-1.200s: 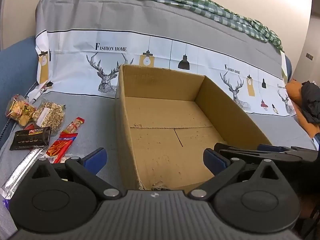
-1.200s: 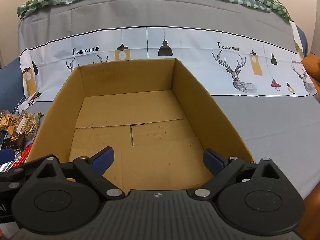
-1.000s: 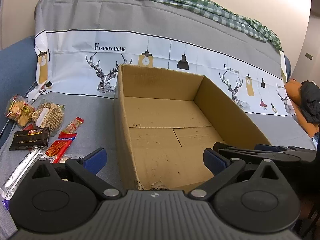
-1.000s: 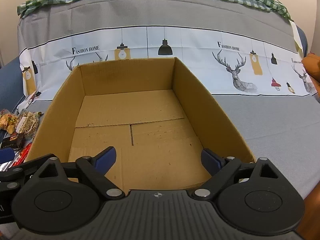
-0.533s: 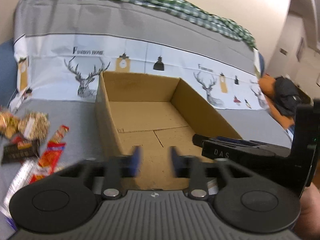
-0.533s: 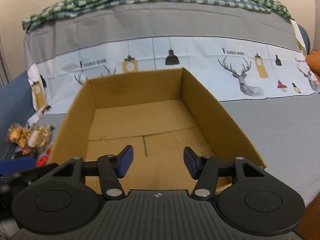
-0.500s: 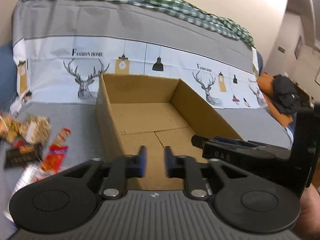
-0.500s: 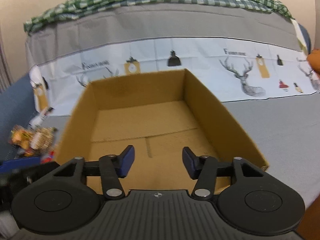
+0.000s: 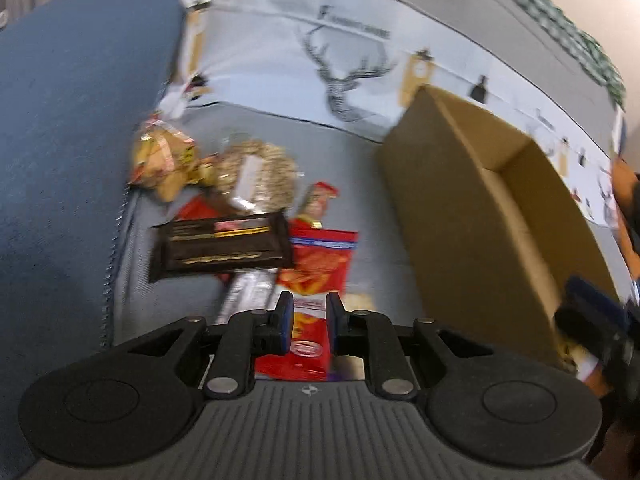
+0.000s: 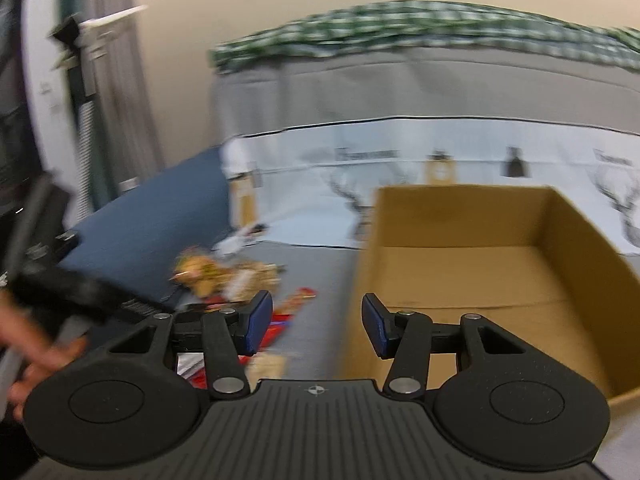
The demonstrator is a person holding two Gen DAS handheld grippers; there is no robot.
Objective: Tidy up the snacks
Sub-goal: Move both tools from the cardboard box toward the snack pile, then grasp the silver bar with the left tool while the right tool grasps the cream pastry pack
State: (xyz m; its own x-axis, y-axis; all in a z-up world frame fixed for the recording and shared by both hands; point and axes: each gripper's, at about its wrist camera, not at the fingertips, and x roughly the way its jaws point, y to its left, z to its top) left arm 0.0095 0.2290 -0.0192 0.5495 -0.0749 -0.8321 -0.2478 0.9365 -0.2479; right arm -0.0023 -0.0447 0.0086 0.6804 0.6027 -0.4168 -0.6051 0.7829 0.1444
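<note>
The sofa (image 9: 72, 128), blue with a grey deer-print cover (image 9: 360, 68) over it, carried everything. On it stood one cardboard box (image 9: 472, 208), open-topped and empty as far as its inside showed. The snacks (image 9: 240, 220) lay in a loose pile just left of it, none yet inside.

Since a second before, both views had swung from the box toward the pile, and both sets of fingers had narrowed. I judged that the first pick was starting.

The left gripper (image 9: 307, 316) hung over the near end of the pile, fingers drawn close with a slim gap, holding nothing. The right gripper (image 10: 318, 326) stood half open and empty, between pile and box.

Counted through blur, about six snacks:
- two clear bags (image 9: 256, 176)
- one dark bar (image 9: 220, 246)
- one silver stick (image 9: 250, 290)
- one red packet (image 9: 316, 264)
- one slim red stick (image 9: 322, 196)
</note>
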